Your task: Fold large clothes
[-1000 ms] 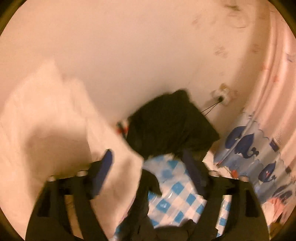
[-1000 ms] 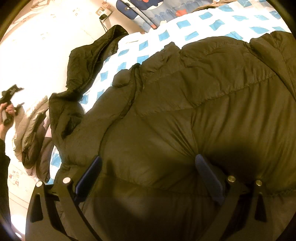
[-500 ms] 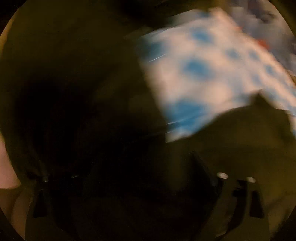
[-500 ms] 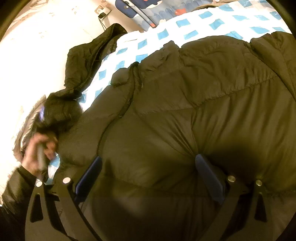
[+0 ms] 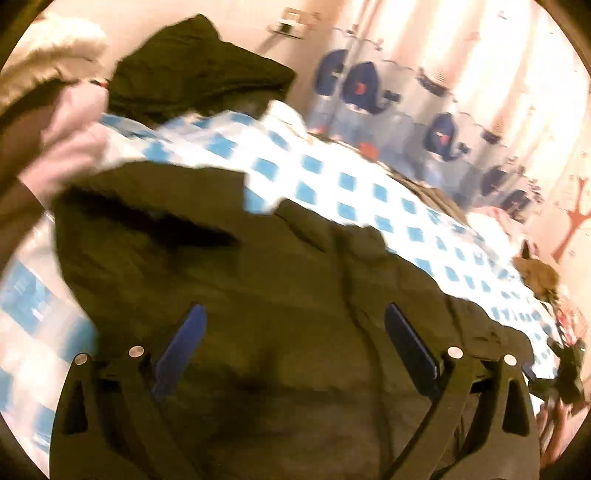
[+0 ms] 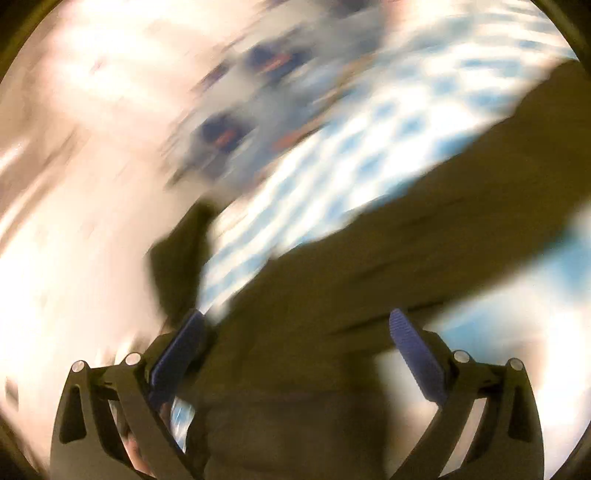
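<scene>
Below the left hand-held gripper, whose jaws have just been opening and stand wide, the dark olive padded jacket lies on the blue-and-white checked bed, ungripped; right hand-held gripper likewise wide above it

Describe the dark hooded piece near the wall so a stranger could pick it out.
Start at the blue-and-white checked sheet. Follow it to its far corner below the wall socket: the dark hood humps up there, apart from the flat olive puffer jacket nearer the camera.
</scene>
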`<control>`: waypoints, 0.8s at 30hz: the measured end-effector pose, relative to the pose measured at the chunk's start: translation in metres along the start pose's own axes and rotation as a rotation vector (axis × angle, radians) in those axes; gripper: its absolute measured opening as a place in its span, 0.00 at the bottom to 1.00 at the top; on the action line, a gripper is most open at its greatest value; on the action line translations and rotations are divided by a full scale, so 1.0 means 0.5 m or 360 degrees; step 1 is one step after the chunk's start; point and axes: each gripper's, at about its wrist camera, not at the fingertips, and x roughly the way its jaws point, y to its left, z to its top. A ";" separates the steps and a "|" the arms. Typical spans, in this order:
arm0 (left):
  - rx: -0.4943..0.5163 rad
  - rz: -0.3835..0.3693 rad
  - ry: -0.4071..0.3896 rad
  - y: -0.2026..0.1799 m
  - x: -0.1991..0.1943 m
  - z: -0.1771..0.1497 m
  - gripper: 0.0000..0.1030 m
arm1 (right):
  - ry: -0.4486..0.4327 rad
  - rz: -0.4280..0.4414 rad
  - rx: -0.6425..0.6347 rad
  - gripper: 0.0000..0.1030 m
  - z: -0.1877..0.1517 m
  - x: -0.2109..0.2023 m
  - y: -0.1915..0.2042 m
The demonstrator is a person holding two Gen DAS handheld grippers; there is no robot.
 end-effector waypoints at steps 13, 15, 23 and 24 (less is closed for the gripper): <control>-0.0252 -0.0063 0.0039 0.098 0.081 -0.062 0.91 | -0.0256 -0.0014 0.0454 0.94 0.285 -0.106 -0.297; -0.0239 -0.0066 0.0018 0.094 0.080 -0.064 0.91 | -0.0279 -0.0014 0.0391 0.94 0.288 -0.105 -0.282; -0.0211 -0.0070 0.0037 0.084 0.085 -0.066 0.91 | -0.0270 -0.0191 0.0377 0.21 0.308 -0.088 -0.290; -0.0220 -0.0070 0.0039 0.085 0.086 -0.066 0.91 | -0.0272 -0.0192 0.0390 0.07 0.310 -0.087 -0.293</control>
